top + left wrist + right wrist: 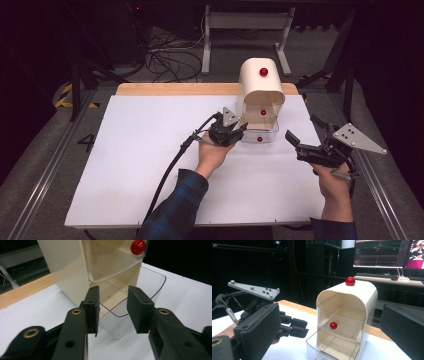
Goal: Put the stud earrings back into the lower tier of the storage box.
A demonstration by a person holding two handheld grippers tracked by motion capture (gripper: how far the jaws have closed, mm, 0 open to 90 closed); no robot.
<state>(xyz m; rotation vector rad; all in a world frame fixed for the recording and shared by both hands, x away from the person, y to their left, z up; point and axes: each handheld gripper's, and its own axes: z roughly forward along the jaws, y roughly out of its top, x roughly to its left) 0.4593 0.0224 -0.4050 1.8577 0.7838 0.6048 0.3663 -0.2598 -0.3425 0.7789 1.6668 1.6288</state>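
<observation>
**Lower drawer pulled out, left jaws poised at its front**

Forearms in dark plaid sleeves come in over the near edge of the white desk (150, 165), which carries everything and leaves bare wood showing along its far edge. Toward the far right corner stands the cream cabinet (260, 85), an arched little chest with its open face turned toward the person, probably so both drawers can be worked from the seat.

Next in size, the right gripper (301, 146) hangs near the desk's right edge, well apart from the cabinet; its jaws are spread wide and carry nothing, which reads as waiting its turn or standing ready to steady the shell. The left gripper (235, 131) sits just in front of the cabinet's left side, jaws parted and empty, aimed at the clear lower drawer (140, 297). That drawer is slid partway out toward the near edge, its curved front wall just beyond the pads; whether a pad touches it I cannot tell.

Above it the clear upper drawer (342, 322) stays in its slot. Red knobs (333, 325) mark each drawer front as the place to grip, and one red ball (263, 71) on the roof seems a handle for the shell.
</observation>
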